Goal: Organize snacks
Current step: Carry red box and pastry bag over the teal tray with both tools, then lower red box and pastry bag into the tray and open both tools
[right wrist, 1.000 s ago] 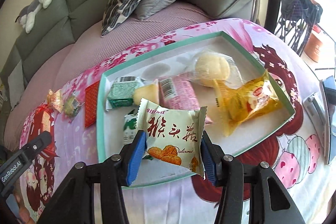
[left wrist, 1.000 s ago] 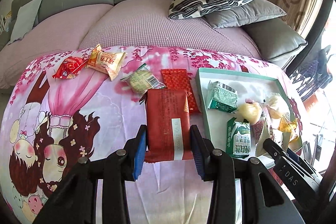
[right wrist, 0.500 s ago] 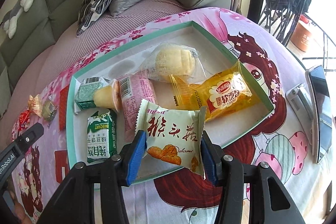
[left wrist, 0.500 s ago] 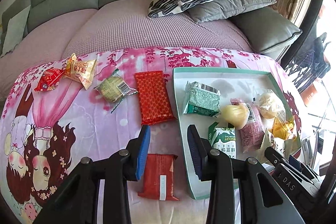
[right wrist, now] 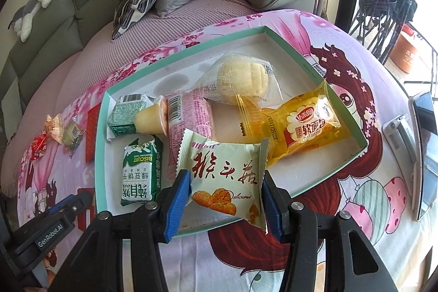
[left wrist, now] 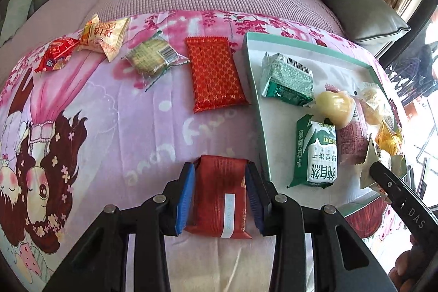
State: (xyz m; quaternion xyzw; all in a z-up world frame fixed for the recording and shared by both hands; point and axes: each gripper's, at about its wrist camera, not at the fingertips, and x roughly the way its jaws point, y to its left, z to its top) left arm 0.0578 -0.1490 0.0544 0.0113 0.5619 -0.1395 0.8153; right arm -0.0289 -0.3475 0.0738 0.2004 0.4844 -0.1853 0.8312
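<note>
our left tongs [left wrist: 220, 193] clench a dark red snack packet [left wrist: 219, 196] on the cartoon-print cloth [left wrist: 115, 127]. only our right view shows the right tongs [right wrist: 224, 205] gripping a cream biscuit packet [right wrist: 224, 179] over the teal tray [right wrist: 301, 51].

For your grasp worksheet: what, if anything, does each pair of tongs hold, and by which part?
Left tongs: dark red packet, by its long side edges. Right tongs: cream biscuit packet, by its side edges.
</note>
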